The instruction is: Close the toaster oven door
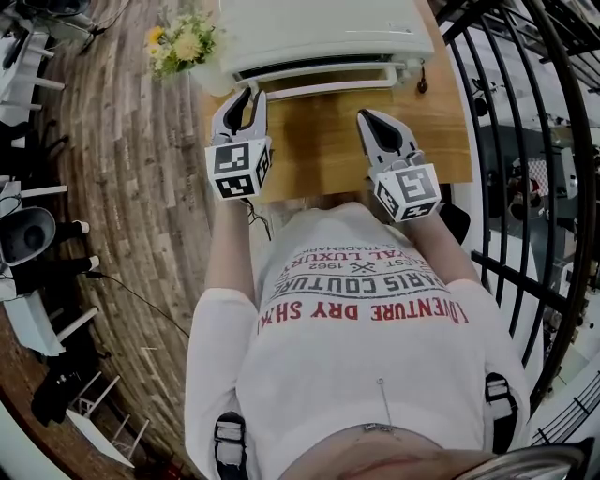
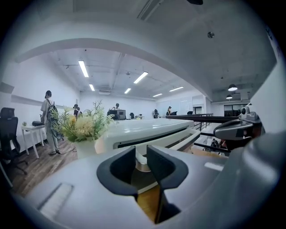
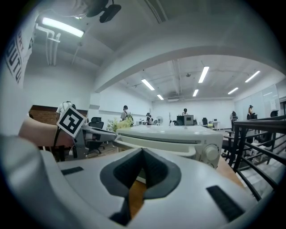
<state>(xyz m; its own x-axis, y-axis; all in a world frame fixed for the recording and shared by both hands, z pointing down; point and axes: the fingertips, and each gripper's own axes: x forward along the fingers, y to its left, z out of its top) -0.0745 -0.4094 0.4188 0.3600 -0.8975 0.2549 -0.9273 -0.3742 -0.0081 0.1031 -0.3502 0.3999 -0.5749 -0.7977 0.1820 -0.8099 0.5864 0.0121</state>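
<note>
While hovering low over the wooden surface [image 1: 319, 155], left tongs [image 1: 247, 95] parted narrowly, empty, tips by the door handle [image 1: 323, 87]; right tongs [image 1: 364, 114] pressed together, empty. At twelve o'clock, toaster oven [image 1: 319, 33], door [image 1: 309, 75] seemingly almost up. Closing push likely near done; next, nudge handle fully home.

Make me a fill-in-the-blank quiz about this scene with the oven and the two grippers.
1. The oven stands on a ____ table.
2. The vase beside the oven holds ____.
3. The left gripper has its jaws ____.
4. The right gripper has its jaws ____.

Missing words: wooden; flowers; open; shut.
</note>
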